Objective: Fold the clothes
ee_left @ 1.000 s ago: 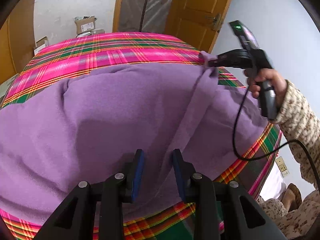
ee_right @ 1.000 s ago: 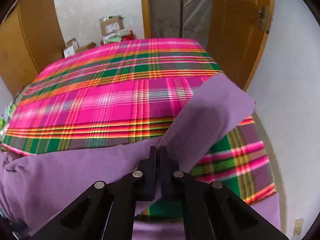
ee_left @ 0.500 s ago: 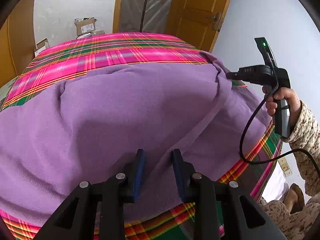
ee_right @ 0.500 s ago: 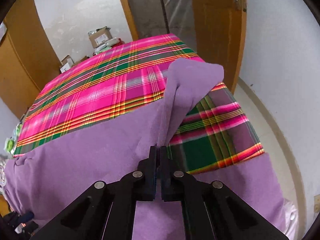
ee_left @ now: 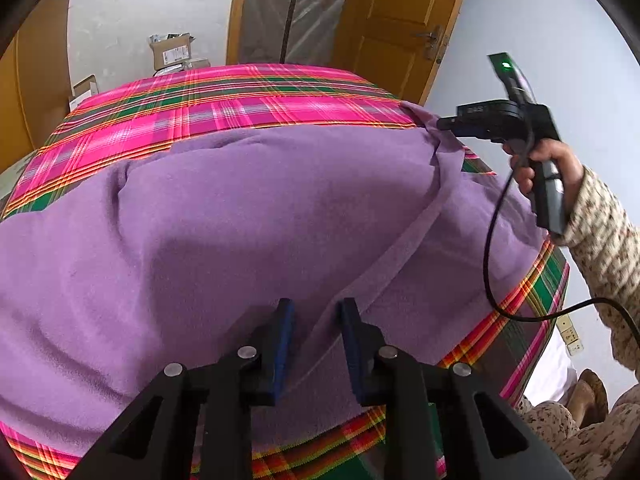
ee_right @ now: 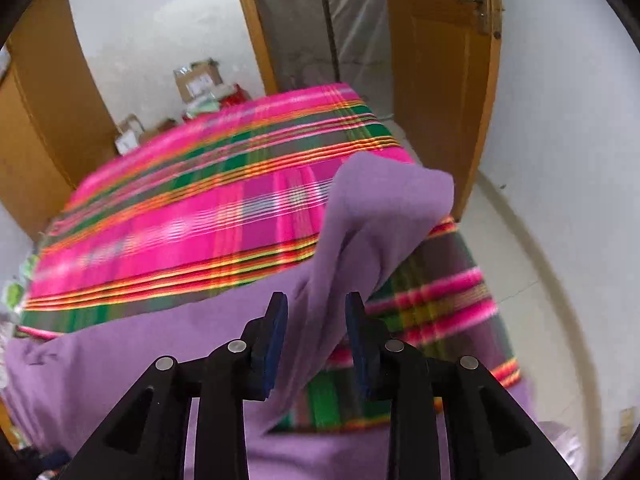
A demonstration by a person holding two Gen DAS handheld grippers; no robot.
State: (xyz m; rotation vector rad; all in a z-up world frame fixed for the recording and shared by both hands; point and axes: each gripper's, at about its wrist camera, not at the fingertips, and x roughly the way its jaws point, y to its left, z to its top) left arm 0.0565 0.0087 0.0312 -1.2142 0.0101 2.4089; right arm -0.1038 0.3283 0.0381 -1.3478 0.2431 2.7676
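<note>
A large purple fleece cloth [ee_left: 248, 216] lies spread over a pink and green plaid bed cover [ee_left: 240, 100]. My left gripper [ee_left: 316, 320] is open, low over the cloth's near edge, with a folded hem running between its jaws. My right gripper [ee_right: 316, 312] is open; a raised purple corner flap [ee_right: 384, 208] of the cloth stands loose between its jaws. In the left wrist view the right gripper [ee_left: 444, 124] is at the cloth's far right corner, held by a hand.
A yellow wooden door [ee_left: 400, 20] and a plastic-curtained doorway [ee_left: 288, 8] stand behind the bed. Cardboard boxes [ee_left: 172, 50] sit at the back left. A white wall [ee_left: 560, 60] and a floor strip [ee_right: 520, 260] run along the bed's right side.
My right gripper opened and let go of the purple corner after carrying it towards the far right of the bed. The left gripper stayed open and almost still.
</note>
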